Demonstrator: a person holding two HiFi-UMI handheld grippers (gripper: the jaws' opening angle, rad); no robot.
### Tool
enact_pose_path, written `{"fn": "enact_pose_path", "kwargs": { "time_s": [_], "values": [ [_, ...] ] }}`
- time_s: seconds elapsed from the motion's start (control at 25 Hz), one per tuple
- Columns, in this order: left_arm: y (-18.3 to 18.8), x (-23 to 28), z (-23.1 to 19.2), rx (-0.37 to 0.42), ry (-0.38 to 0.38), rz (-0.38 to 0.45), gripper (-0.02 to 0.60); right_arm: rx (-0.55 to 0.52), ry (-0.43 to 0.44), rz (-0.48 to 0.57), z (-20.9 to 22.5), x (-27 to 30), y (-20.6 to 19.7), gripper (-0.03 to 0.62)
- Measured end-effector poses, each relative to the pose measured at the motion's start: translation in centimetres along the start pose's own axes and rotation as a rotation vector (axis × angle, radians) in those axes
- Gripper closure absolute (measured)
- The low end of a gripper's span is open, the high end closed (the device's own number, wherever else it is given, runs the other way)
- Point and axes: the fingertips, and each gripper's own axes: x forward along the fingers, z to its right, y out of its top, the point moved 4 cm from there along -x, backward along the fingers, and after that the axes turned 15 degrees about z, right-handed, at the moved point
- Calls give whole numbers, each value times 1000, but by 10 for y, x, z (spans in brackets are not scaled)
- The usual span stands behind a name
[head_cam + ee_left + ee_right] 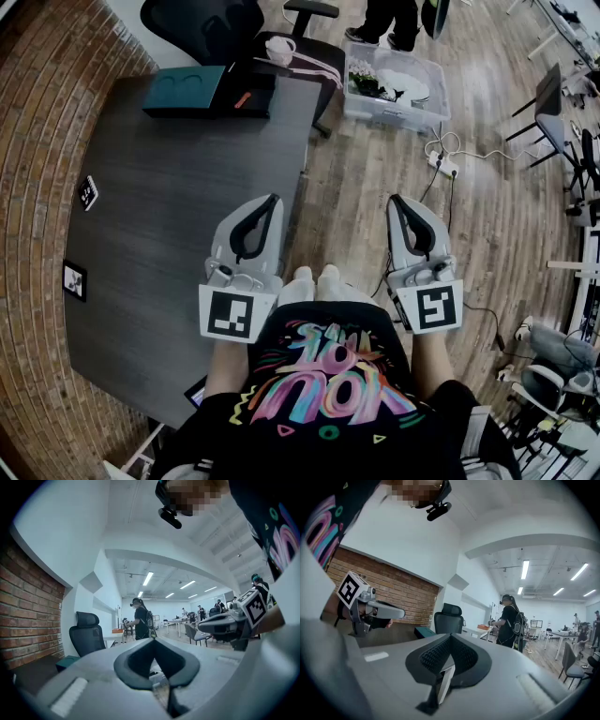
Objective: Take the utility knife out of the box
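Teal box (186, 91) sits at far end of dark table (159, 234), closed top as far as the head view shows. A black tray-like part (255, 101) touches its right side, by the table's far corner. A small orange item (242, 97) lies on that black part; too small to tell if it is the utility knife. Nothing else readable inside. Clear plastic bin (394, 89) stands on wood floor beyond the table's right edge, holding white and dark stuff, not identifiable. Two square marker cards (87, 192) lie near table's left edge.

Left gripper (275, 199) hangs over the table's right edge, pointing level toward the box, jaws fully closed tip to tip, nothing between them, touching nothing. Right gripper (394, 200) is off the table over the floor, parallel to the left one, jaws also pressed together and empty. Both are well apart from the teal box and the orange item.

Gripper views show a person with a backpack (140, 620) standing at desks in the room behind, and an office chair (88, 637) by the brick wall
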Motion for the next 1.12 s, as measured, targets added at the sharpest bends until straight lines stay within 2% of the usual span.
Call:
{"fn": "enact_pose_path", "kwargs": {
  "time_s": [0.28,0.52,0.68,0.88,0.96,1.12],
  "values": [
    [-5,5,-6,5,25,-11,580,9,-17,32,10,-1,-5,595],
    [-9,13,-15,23,35,-17,580,-5,9,67,6,5,-11,595],
    [-6,25,-13,31,5,-2,580,-7,17,55,13,9,-13,595],
    [-13,29,-6,30,13,-31,580,21,-2,59,24,6,-25,595],
    [-20,35,-8,48,13,-51,580,30,9,51,29,10,-32,595],
    [-30,60,-22,44,29,-42,580,49,41,47,40,35,-47,595]
  ]
}}
